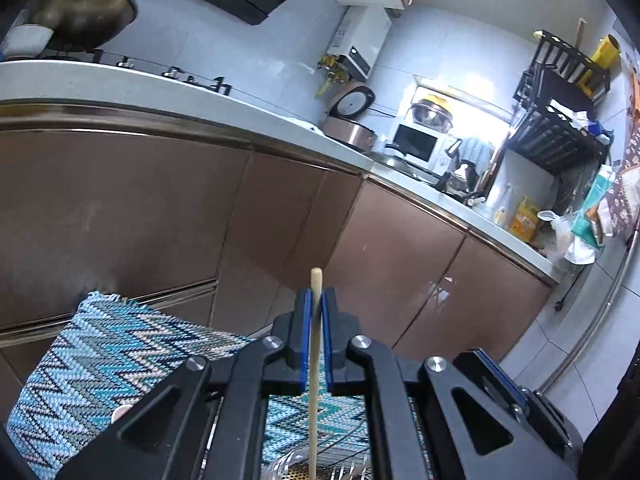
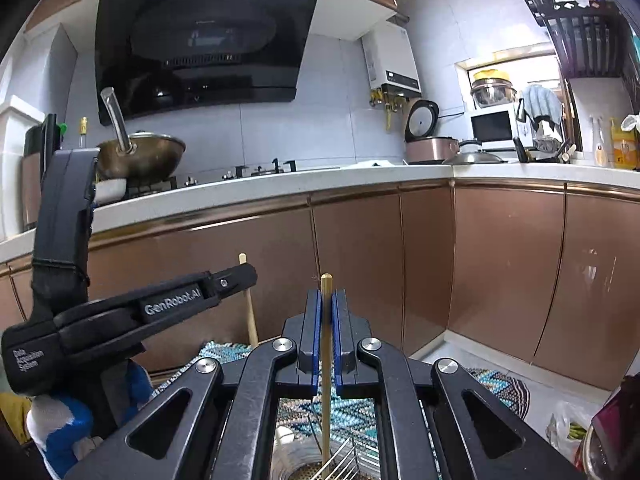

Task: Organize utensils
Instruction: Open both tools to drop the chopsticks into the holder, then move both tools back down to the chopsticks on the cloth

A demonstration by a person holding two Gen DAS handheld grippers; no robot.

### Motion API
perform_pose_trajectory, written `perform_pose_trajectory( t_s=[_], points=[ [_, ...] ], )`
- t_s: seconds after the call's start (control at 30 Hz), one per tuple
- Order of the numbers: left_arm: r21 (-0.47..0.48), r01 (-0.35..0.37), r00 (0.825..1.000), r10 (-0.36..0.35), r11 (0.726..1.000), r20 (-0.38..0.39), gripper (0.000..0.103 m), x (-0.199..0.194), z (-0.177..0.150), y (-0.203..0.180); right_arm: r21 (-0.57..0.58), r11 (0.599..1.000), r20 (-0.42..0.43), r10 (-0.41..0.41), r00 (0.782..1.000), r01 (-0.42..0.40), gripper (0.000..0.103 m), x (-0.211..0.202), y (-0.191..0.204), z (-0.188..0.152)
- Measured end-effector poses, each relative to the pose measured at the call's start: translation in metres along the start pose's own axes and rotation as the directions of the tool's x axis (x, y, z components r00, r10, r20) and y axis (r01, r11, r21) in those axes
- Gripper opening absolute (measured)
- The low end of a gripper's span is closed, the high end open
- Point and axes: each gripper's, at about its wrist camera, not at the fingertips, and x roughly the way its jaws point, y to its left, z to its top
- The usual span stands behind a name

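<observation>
My left gripper [image 1: 316,300] is shut on a pale wooden chopstick [image 1: 315,360] that stands upright between its blue pads; the stick's top pokes above the fingertips. My right gripper [image 2: 327,300] is shut on a second wooden chopstick [image 2: 326,380], also upright. In the right wrist view the left gripper [image 2: 240,276] shows at the left with its chopstick [image 2: 250,320]. Below both grippers lies a wire rack [image 2: 352,460] and a round perforated holder [image 2: 304,472] on a blue zigzag mat [image 1: 100,360].
Brown cabinet doors [image 2: 400,260] and a white countertop [image 2: 280,188] run ahead. A wok [image 2: 140,158] sits on the stove, with a rice cooker [image 2: 430,148] and microwave [image 2: 492,126] to the right. A black dish rack [image 1: 560,120] hangs at far right.
</observation>
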Motion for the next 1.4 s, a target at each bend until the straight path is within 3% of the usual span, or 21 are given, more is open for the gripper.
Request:
perform_pose_trajectory(
  t_s=[0.07, 0.17, 0.2, 0.33, 0.4, 0.47, 0.57, 0.67, 0.8, 0.93, 1.03, 1.2, 1.4],
  points=[
    [-0.003, 0.002, 1.0, -0.002, 1.0, -0.007, 0.006, -0.005, 0.0, 0.002, 0.002, 1.0, -0.008, -0.005, 1.0, 0.005, 0.01, -0.002, 0.0, -0.002],
    [0.013, 0.002, 1.0, -0.003, 1.0, 0.005, 0.007, -0.024, 0.008, 0.0, 0.008, 1.0, 0.008, -0.018, 1.0, 0.017, 0.03, -0.015, 0.0, 0.002],
    [0.02, 0.002, 1.0, -0.003, 1.0, 0.013, 0.007, -0.036, 0.014, -0.002, 0.008, 1.0, 0.019, -0.024, 1.0, 0.024, 0.037, -0.022, 0.001, 0.006],
    [0.05, -0.006, 0.998, 0.003, 0.999, 0.067, 0.008, -0.085, 0.039, -0.009, -0.006, 0.999, 0.061, -0.046, 0.997, 0.047, 0.044, -0.052, 0.012, 0.024],
    [0.063, -0.012, 0.994, 0.005, 0.998, 0.105, 0.008, -0.116, 0.055, -0.013, -0.024, 0.998, 0.089, -0.06, 0.994, 0.062, 0.058, -0.074, 0.021, 0.036],
    [0.071, -0.017, 0.992, 0.008, 0.997, 0.129, 0.013, -0.141, 0.067, -0.015, -0.037, 0.996, 0.115, -0.071, 0.991, 0.075, 0.067, -0.095, 0.028, 0.047],
    [0.078, -0.04, 0.983, 0.026, 0.996, 0.18, 0.036, -0.188, 0.081, -0.017, -0.059, 0.994, 0.158, -0.085, 0.984, 0.096, 0.083, -0.128, 0.042, 0.063],
    [0.107, -0.078, 0.971, 0.051, 0.991, 0.236, 0.037, -0.238, 0.089, -0.018, -0.083, 0.991, 0.196, -0.085, 0.977, 0.103, 0.094, -0.165, 0.058, 0.077],
    [0.107, -0.092, 0.967, 0.064, 0.99, 0.246, 0.038, -0.293, 0.091, -0.012, -0.086, 0.993, 0.228, -0.056, 0.972, 0.077, 0.096, -0.208, 0.078, 0.086],
    [0.09, -0.111, 0.96, 0.083, 0.99, 0.266, 0.049, -0.34, 0.087, 0.001, -0.072, 0.996, 0.255, -0.035, 0.966, 0.055, 0.101, -0.244, 0.097, 0.087],
    [0.078, -0.123, 0.956, 0.097, 0.989, 0.278, 0.05, -0.369, 0.084, 0.014, -0.067, 0.997, 0.293, -0.027, 0.956, 0.049, 0.103, -0.267, 0.115, 0.086],
    [0.037, -0.114, 0.963, 0.101, 0.993, 0.251, 0.05, -0.396, 0.081, 0.037, -0.104, 0.992, 0.329, -0.031, 0.944, 0.069, 0.103, -0.285, 0.142, 0.084],
    [-0.013, -0.162, 0.958, 0.161, 0.987, 0.238, 0.05, -0.402, 0.073, 0.067, -0.103, 0.995, 0.305, 0.051, 0.951, -0.02, 0.103, -0.285, 0.156, 0.071]
  ],
)
